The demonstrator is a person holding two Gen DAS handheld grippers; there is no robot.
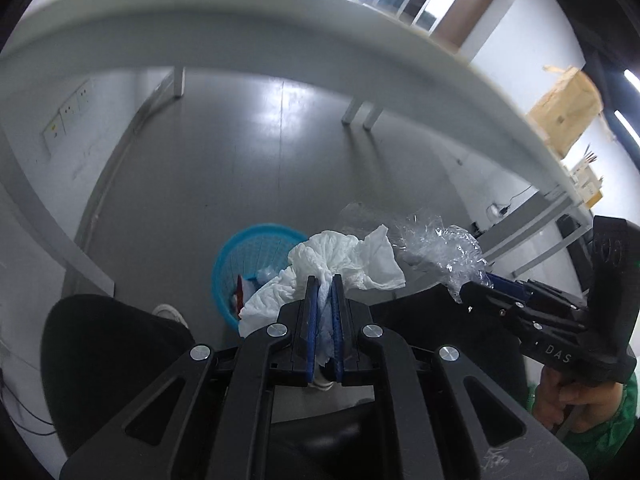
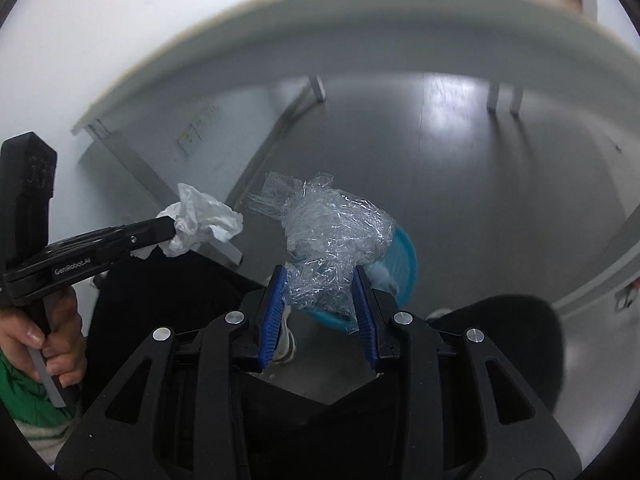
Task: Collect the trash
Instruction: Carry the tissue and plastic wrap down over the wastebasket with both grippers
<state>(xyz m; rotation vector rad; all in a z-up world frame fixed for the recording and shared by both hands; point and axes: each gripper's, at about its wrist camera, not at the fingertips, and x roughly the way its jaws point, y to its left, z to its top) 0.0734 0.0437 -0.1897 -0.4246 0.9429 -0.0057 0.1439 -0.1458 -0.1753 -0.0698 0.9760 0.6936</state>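
Observation:
My left gripper (image 1: 325, 280) is shut on a crumpled white tissue (image 1: 340, 260), held in the air above the floor. It also shows in the right wrist view (image 2: 170, 230) with the tissue (image 2: 204, 220) at its tip. My right gripper (image 2: 320, 276) is shut on a wad of clear plastic wrap (image 2: 336, 236); it shows in the left wrist view (image 1: 476, 286) holding the wrap (image 1: 440, 246). A blue plastic waste basket (image 1: 256, 256) stands on the floor below both grippers, with some trash inside. In the right wrist view the basket (image 2: 404, 256) lies mostly behind the wrap.
A white table edge (image 1: 280, 32) arcs overhead, its legs (image 1: 362, 114) on the grey floor. A black chair seat (image 1: 108, 360) and the person's shoe (image 1: 172, 314) are beside the basket. A cardboard box (image 1: 564, 112) sits far right.

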